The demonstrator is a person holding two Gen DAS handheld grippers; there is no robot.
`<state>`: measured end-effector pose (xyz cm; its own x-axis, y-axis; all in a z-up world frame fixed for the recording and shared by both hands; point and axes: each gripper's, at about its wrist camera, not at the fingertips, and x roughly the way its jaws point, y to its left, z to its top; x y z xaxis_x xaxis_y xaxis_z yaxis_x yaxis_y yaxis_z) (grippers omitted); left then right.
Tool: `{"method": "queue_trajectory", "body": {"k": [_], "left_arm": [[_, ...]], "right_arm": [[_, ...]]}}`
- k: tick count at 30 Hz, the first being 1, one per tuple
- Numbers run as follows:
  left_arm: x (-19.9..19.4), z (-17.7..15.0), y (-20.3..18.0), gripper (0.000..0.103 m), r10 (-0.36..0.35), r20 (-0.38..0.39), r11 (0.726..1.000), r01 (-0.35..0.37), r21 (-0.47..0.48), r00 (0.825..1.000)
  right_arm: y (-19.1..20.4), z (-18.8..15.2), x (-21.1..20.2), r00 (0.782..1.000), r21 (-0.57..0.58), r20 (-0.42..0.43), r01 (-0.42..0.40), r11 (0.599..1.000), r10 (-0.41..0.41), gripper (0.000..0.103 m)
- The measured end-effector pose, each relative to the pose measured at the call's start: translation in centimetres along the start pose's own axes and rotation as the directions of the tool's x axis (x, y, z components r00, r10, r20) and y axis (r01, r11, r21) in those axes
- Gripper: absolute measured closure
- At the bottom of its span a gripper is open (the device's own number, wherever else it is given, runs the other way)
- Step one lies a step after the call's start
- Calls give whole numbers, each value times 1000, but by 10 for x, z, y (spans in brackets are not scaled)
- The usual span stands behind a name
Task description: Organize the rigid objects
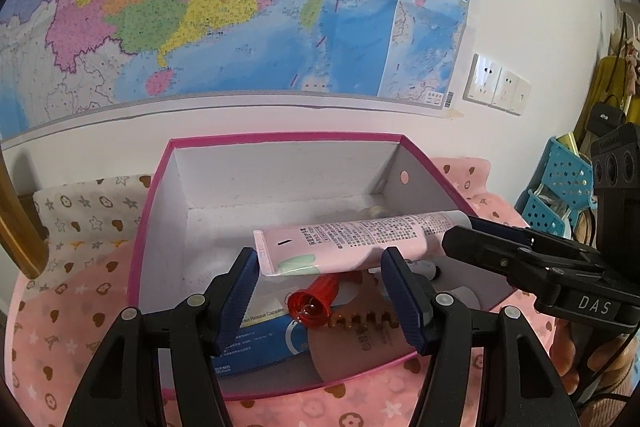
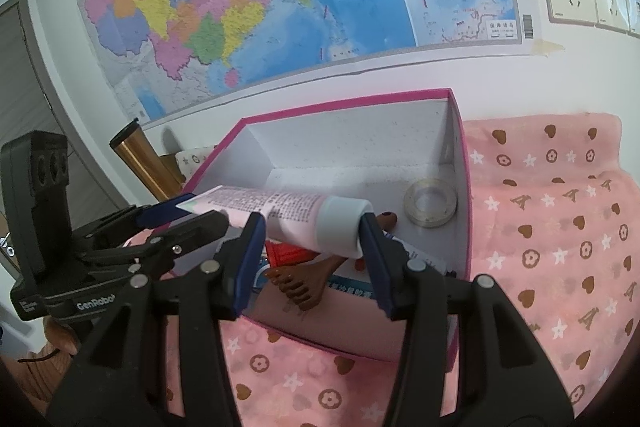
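Over the box (image 1: 152,195) we hold the tube (image 1: 348,239) in both grippers, left (image 1: 320,291), right (image 2: 312,239); comb (image 1: 360,323) and tape (image 2: 430,203) already inside.

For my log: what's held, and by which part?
Pink plastic white-capped tube, seemingly by its ends: crimped end at left gripper, cap at right gripper.

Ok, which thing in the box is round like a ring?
The clear tape roll, lying flat in a corner of the box. The pink tube is long, and the brown comb has teeth.
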<state>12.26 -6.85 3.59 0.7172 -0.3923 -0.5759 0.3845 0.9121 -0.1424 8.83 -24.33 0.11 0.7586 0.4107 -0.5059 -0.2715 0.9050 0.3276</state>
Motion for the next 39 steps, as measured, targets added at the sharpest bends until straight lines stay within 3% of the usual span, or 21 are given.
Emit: {"method": "queue_trajectory", "body": {"k": [13,28,36,38,39], "left_arm": [[20,1,9,38,2,-38,1000,-3,-22,999],[40,-3,19,38,69,-75,997,-70,-17,995],[1,-16,8,13,73,15,997,-73,-4,997],[-11,-19,6,4,87,42,996,-86,-11,995],[-18,-22,5,2,98,50,995,-98,-14,994]], "right_arm": [[-4,4,15,999,11,-31,21,1000,-21,51],[-9,1,34,997,14,-60,48,999,-47,51],[1,-10,14,997,-21,-36,60,998,-61,50],[6,-13,5,997,-44,-15,71,996,-72,46],[10,-17,-3,997,-63,7,76,995,-75,39]]}}
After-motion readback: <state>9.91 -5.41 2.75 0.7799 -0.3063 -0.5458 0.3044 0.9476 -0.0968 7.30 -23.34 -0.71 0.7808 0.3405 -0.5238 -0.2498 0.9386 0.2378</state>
